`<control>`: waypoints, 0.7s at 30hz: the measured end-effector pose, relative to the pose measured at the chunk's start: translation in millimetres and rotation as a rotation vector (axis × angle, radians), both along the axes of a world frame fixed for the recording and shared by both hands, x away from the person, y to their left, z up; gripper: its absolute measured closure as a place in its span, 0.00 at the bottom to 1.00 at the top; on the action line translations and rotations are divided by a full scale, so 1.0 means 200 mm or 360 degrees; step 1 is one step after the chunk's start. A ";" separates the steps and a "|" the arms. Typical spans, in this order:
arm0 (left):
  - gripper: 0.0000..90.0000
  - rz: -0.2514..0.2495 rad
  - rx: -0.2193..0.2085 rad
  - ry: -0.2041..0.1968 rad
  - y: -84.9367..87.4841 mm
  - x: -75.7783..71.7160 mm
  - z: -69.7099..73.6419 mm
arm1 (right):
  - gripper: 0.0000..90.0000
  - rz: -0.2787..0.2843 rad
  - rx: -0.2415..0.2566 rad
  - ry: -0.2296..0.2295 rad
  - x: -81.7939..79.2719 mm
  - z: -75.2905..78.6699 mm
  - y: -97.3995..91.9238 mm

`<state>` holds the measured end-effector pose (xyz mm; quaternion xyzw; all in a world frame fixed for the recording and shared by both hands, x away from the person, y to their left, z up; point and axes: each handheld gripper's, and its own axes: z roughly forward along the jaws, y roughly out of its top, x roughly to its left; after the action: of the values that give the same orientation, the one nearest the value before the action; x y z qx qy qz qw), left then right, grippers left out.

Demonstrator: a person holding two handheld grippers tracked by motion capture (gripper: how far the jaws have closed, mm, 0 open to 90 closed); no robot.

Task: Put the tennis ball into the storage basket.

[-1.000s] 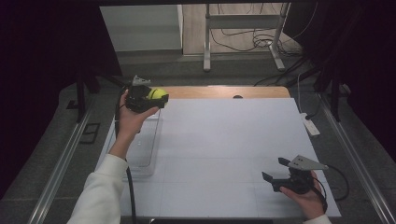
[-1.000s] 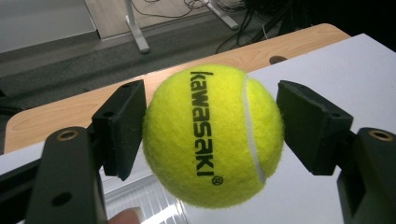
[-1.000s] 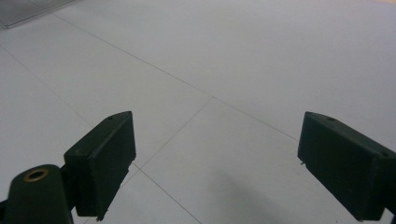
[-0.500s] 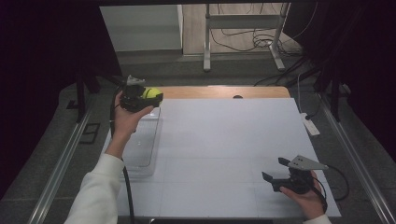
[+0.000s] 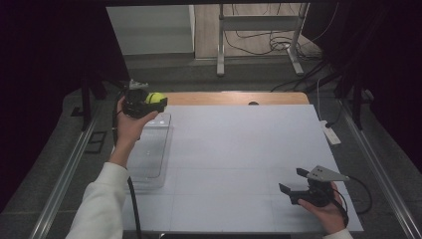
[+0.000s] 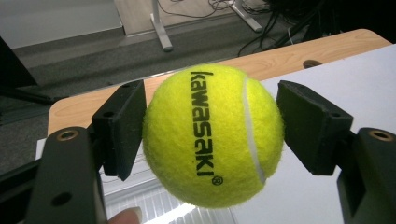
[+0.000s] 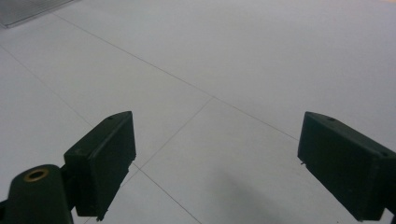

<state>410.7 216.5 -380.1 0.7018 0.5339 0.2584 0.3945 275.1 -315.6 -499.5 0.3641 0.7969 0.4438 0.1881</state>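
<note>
the left tool (image 6: pixel 212 135) grips a fuzzy yellow-green tennis ball (image 6: pixel 212 135) at its widest middle; it seems light, springy, not slippery. the right tool (image 7: pixel 215 163) is open, empty.

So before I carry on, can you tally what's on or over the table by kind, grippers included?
Tennis ball: 1, yellow-green, clamped in the left gripper
Clear plastic tray: 1, at the table's left edge
Grippers: 2, the left gripper and the right gripper, whose jaws stand open with nothing between them
Total: 4
</note>
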 end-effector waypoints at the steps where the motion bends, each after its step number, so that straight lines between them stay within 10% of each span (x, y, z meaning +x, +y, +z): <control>1: 0.31 0.0000 0.0000 0.0000 0.00 0.00 0.00 | 0.13 0.0000 0.0000 0.0000 0.00 0.00 0.00; 21: 0.31 0.0106 -0.0003 0.0007 0.09 0.04 -0.02 | 0.13 -0.0001 -0.0001 0.0005 0.00 0.00 0.00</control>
<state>419.3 234.3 -384.2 0.6839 0.5580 0.2695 0.3851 275.3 -315.4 -500.0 0.3649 0.7973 0.4428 0.1872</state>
